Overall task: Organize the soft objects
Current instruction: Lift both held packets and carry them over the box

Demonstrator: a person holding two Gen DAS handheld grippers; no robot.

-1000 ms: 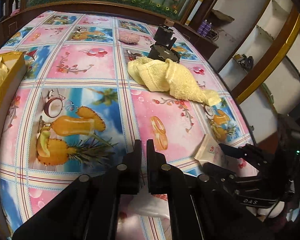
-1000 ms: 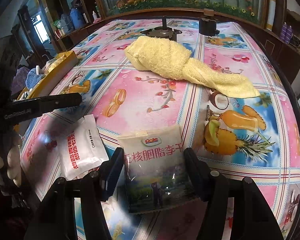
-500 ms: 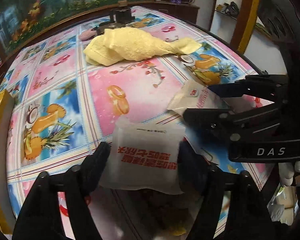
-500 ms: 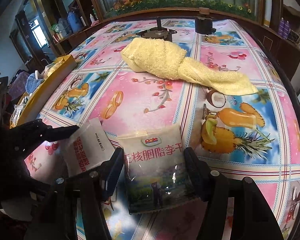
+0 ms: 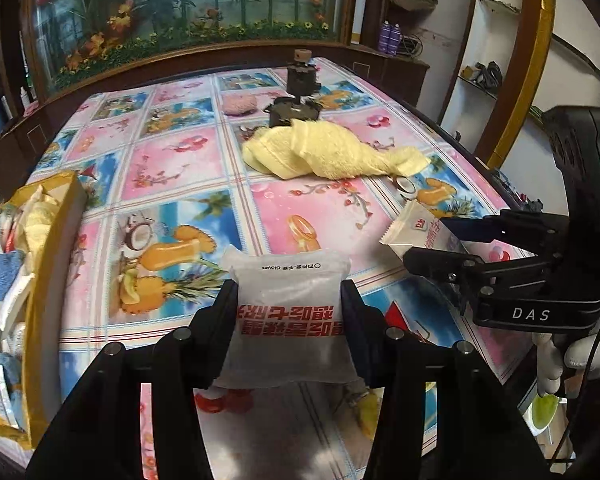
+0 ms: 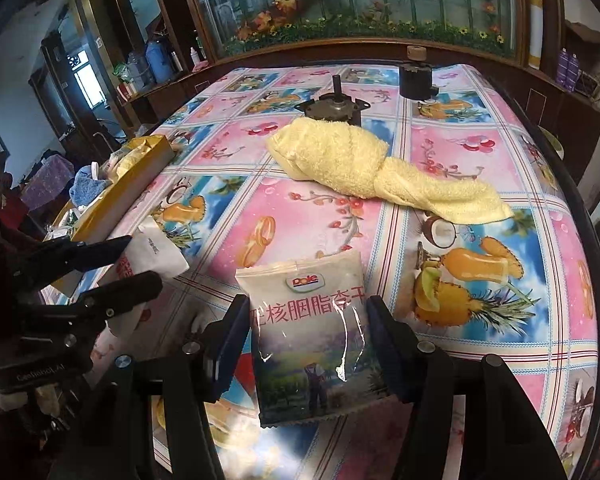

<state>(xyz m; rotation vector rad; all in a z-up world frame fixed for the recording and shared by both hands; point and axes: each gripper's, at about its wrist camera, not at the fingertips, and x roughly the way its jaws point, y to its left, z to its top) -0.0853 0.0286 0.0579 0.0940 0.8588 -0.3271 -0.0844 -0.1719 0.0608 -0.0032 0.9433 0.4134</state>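
Note:
My left gripper [image 5: 289,300] is shut on a white snack packet [image 5: 288,340] with red print, held flat a little above the tablecloth. The same packet [image 6: 156,250] and left gripper [image 6: 142,260] show at the left of the right wrist view. My right gripper [image 6: 306,316] is shut on a Dole dried-fruit packet [image 6: 312,344], also seen from the left wrist with the right gripper [image 5: 426,240] clamped on the packet [image 5: 414,230]. A crumpled yellow towel [image 5: 332,152] [image 6: 360,164] lies further back on the table.
A yellow box [image 5: 54,248] [image 6: 140,178] stuffed with cloths and packets stands at the table's left edge. Two dark metal objects [image 6: 336,106] [image 6: 416,76] and a pink round thing [image 5: 240,104] sit at the far end. A gloved hand [image 5: 580,356] holds the right gripper.
The left gripper, shut and empty a second ago, opened around the white packet, then shut on it and raised it. The right gripper kept its hold on the Dole packet.

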